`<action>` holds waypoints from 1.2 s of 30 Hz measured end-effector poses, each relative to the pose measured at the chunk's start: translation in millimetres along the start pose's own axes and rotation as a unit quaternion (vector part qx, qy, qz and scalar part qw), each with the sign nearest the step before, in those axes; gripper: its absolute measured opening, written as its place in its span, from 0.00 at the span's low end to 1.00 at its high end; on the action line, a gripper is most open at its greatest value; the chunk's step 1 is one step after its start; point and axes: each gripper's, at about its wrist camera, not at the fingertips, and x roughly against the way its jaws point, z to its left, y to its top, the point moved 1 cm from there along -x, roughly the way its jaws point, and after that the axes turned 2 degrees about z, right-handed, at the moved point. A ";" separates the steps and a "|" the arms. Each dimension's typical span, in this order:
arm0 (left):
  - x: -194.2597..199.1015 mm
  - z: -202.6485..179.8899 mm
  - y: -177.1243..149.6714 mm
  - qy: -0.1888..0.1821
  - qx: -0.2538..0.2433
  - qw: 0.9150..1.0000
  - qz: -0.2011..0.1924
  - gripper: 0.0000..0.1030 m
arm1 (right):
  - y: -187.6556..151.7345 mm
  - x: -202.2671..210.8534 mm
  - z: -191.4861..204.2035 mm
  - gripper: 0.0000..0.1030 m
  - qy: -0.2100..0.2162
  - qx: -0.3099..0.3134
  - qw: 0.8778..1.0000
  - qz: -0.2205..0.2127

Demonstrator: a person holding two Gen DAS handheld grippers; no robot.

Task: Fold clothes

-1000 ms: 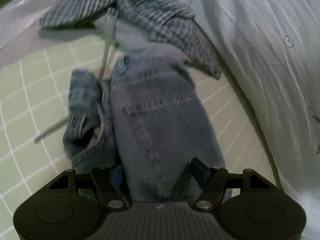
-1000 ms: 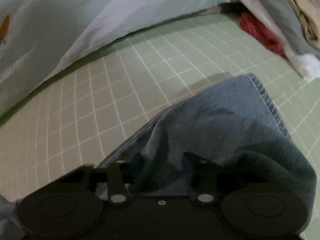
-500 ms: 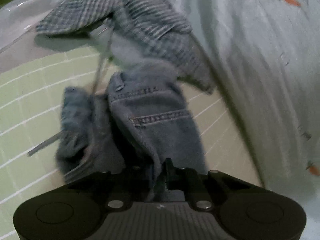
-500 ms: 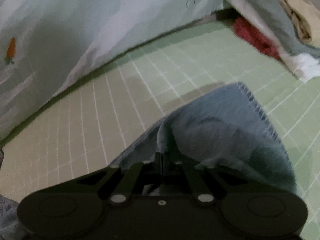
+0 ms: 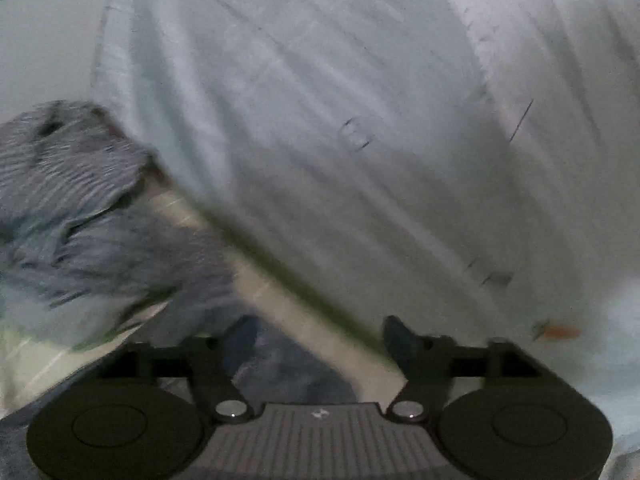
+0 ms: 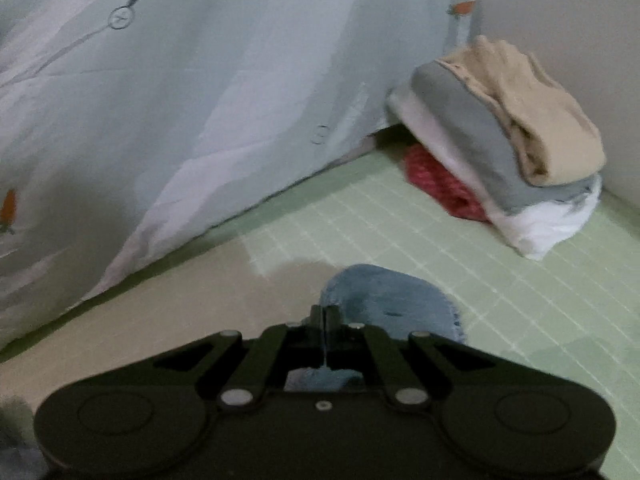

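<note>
In the left wrist view, the left gripper [image 5: 318,340] is seen with its two dark fingers spread wide apart and nothing pinched between them. Blurred blue denim jeans [image 5: 292,368] are seen low in the frame, lying just beneath and between the fingers on the pale green mattress cover with white grid lines [image 5: 316,340]. A crumpled blue-and-white checked shirt [image 5: 68,184] is seen at the left, blurred, resting on the same cover. Most of the frame is filled by a pale blue quilt printed with orange carrots [image 5: 340,120], whose lower edge meets the cover. In the right wrist view, the right gripper [image 6: 325,316] is seen with its fingers pressed together on a fold of the jeans [image 6: 392,304], the denim bulging out just beyond the fingertips and its stitched hem hanging at the right. The grid-lined cover [image 6: 500,280] is seen stretching away behind it. The quilt [image 6: 200,100] is seen rising at the left. Well apart, in the far right corner, a stack of folded clothes in beige, grey, white and red [image 6: 504,148] is seen resting on the cover, near the quilt's edge.
</note>
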 end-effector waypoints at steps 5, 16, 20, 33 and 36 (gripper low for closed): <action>27.2 65.9 -54.3 0.116 0.025 0.991 0.068 0.73 | -15.1 -4.6 -13.3 0.01 -0.010 -0.015 1.000 0.024; 62.9 168.7 -126.3 0.192 0.178 0.957 0.127 0.78 | -16.2 -29.2 -9.8 0.64 0.019 -0.063 0.995 0.080; 50.2 166.0 -121.9 0.164 0.170 0.965 0.116 0.78 | -9.8 -46.3 -0.3 0.69 0.009 -0.058 0.993 0.102; 66.0 167.4 -117.9 0.149 0.187 0.968 0.073 0.17 | -16.9 2.9 -22.9 0.06 0.008 -0.003 0.998 0.070; 87.6 170.2 -117.4 0.148 0.174 0.972 0.062 0.17 | -38.8 33.3 -51.8 0.06 0.001 -0.022 0.997 0.073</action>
